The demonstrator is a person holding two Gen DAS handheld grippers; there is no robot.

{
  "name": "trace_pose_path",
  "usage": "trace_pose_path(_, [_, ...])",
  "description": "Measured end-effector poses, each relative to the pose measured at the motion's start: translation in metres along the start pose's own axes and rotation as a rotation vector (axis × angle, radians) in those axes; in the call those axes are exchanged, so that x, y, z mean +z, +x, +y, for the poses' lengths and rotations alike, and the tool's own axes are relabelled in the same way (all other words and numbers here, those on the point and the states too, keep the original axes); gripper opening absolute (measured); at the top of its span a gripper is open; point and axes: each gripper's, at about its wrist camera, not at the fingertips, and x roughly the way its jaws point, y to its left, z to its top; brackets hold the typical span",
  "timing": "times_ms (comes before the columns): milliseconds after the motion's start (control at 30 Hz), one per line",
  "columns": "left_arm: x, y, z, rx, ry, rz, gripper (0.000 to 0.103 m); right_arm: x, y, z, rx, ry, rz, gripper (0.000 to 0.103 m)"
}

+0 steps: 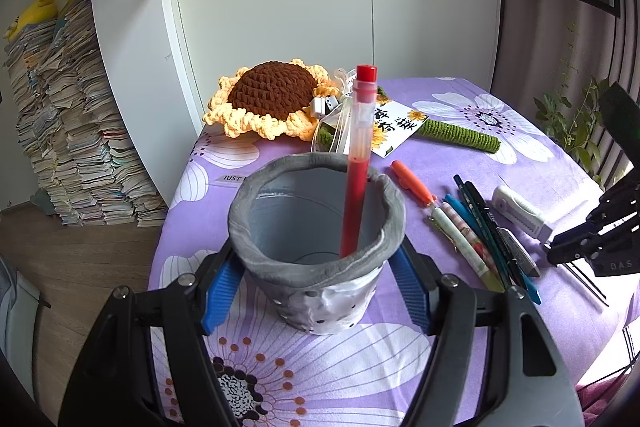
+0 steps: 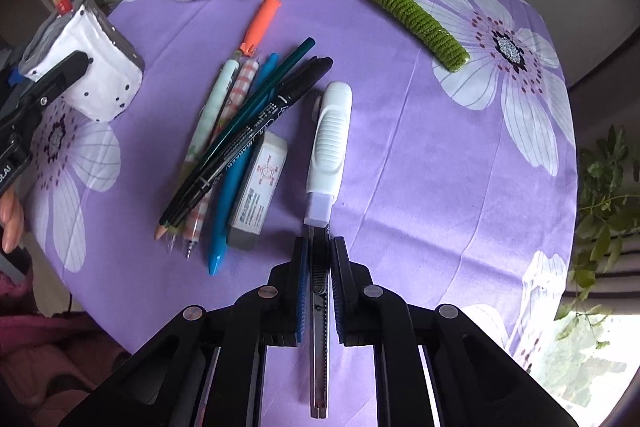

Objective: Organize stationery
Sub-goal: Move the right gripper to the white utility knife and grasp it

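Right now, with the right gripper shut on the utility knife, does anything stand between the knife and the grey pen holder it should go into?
Nothing visible blocks it. The utility knife is clamped by the right gripper; the pile of pens lies flat between it and the pen holder, low enough to pass over. Only a red pen stands inside.

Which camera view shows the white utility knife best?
The right wrist view: the utility knife lies along the middle of the picture, white handle pointing away, its metal blade end clamped in the right tool. In the left wrist view only its handle shows near the right edge, small and distorted.
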Motion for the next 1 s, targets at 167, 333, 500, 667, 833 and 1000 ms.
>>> trace_pose_path(167, [0.000,-0.001,0.000,0.004,0.000,0.001,0.069,-0.007,-0.019,-0.010,-0.004,0.041,-0.060,0.012])
trace_pose_path(333, [0.000,-0.001,-0.001,0.003,-0.001,-0.001,0.069,-0.020,-0.029,-0.032,-0.022,0.093,-0.079,0.012])
trace_pose_path(500, [0.000,-0.001,-0.001,-0.001,0.000,-0.001,0.069,-0.018,-0.022,-0.053,-0.069,0.199,-0.066,0.012])
trace_pose_path(667, [0.000,0.000,0.000,-0.002,-0.003,0.000,0.070,-0.017,-0.007,-0.068,-0.097,0.242,-0.023,0.012])
trace_pose_path(833, [0.000,0.000,0.000,-0.001,-0.004,-0.001,0.070,-0.017,0.002,-0.072,-0.092,0.247,0.008,0.012])
trace_pose_path(1000, [0.000,-0.001,0.000,-0.001,-0.005,-0.002,0.070,-0.012,0.002,-0.072,-0.101,0.228,0.032,0.012])
